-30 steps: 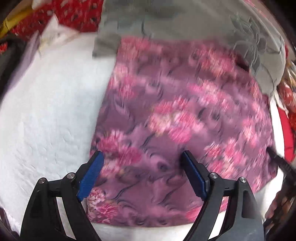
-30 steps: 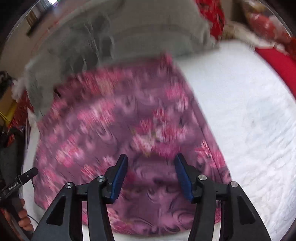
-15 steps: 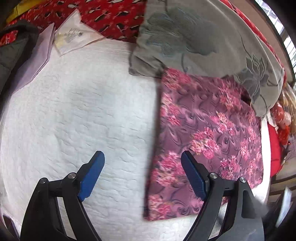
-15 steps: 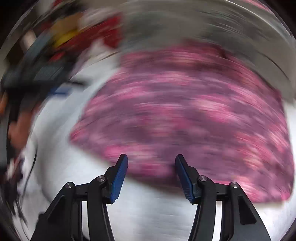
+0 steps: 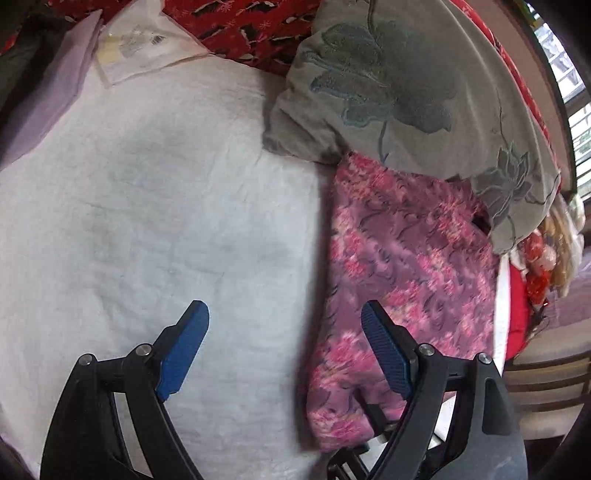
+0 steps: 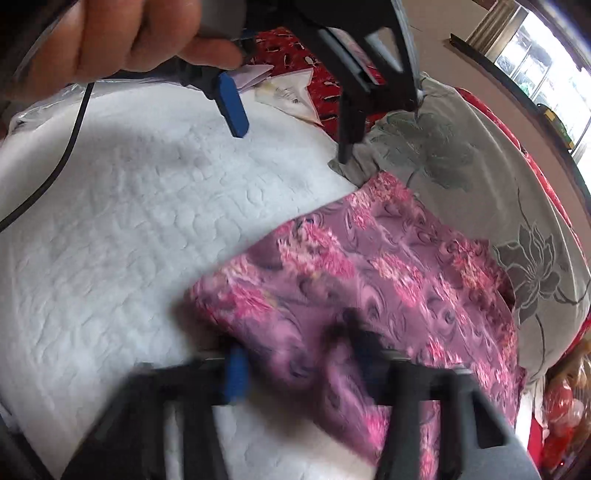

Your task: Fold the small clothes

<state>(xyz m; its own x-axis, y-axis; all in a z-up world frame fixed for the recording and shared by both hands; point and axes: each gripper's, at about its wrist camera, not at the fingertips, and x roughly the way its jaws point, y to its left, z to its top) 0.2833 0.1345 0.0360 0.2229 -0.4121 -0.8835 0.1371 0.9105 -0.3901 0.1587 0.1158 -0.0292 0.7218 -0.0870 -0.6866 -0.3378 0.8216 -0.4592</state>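
A purple cloth with pink flowers (image 5: 406, 266) (image 6: 388, 280) lies flat on a white quilt (image 5: 147, 221), its far edge tucked under a grey flowered pillow (image 5: 406, 92). My left gripper (image 5: 284, 347) is open above the bare quilt, and its right finger hangs over the cloth's left edge. It also shows at the top of the right wrist view, the left gripper (image 6: 291, 146) held by a hand (image 6: 129, 33). My right gripper (image 6: 299, 365) is smeared by blur at the cloth's near edge. Its jaws are closed in on a bunched fold of it.
Red patterned bedding (image 5: 258, 26) and a clear plastic packet (image 5: 140, 44) lie past the quilt's far edge. A black cable (image 6: 62, 158) hangs from the left gripper over the quilt (image 6: 129, 221). Red and orange items (image 5: 535, 258) sit beyond the cloth at the right.
The left gripper has drifted left off the cloth and stands over bare quilt. The right gripper swung round to the cloth's near edge, and its jaws came together on a fold.
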